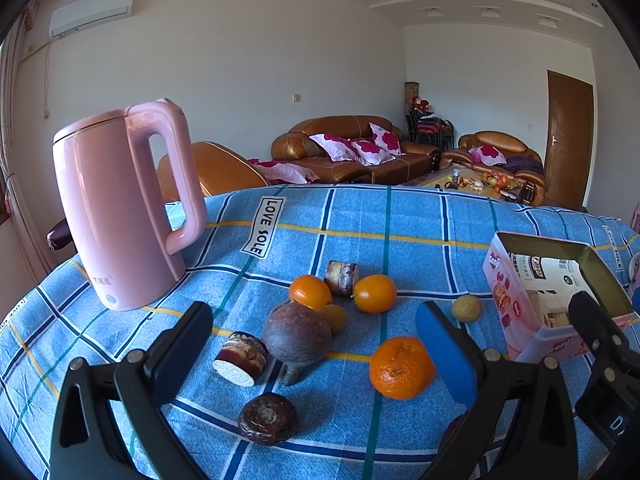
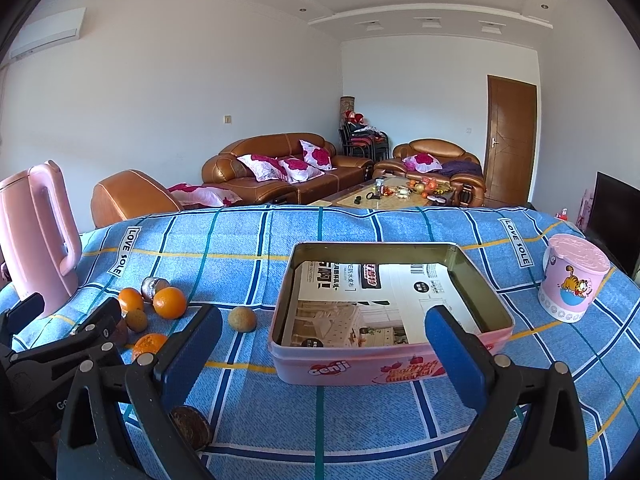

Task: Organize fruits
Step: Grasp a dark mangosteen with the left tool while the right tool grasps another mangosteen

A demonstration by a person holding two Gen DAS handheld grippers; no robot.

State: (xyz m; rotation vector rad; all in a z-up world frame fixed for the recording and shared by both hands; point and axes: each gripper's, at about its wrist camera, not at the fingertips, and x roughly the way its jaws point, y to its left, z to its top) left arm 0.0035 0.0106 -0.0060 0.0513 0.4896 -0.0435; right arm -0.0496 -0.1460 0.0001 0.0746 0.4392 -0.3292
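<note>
The left gripper (image 1: 316, 344) is hovering, fingers apart and empty, over the fruit cluster mid-table; the tangerine (image 1: 401, 367) is lying nearest. The right gripper (image 2: 320, 344), also spread, is facing the empty tin (image 2: 492, 312). Centre the pads before closing; round fruit is likely rolling otherwise.

Pink kettle (image 1: 120, 208) and pink cup (image 2: 572, 280) on checked cloth (image 1: 360, 216)

Both cameras looked forward and slightly down from low over the desk (image 1: 420, 216), toward the sofas (image 2: 272, 172) at the far wall. The left view sat close above the scattered fruit, beside the pink kettle (image 1: 120, 208); the right one faced the open tin (image 2: 384, 312). Both views shared the kettle, tin and oranges (image 1: 402, 368).
</note>
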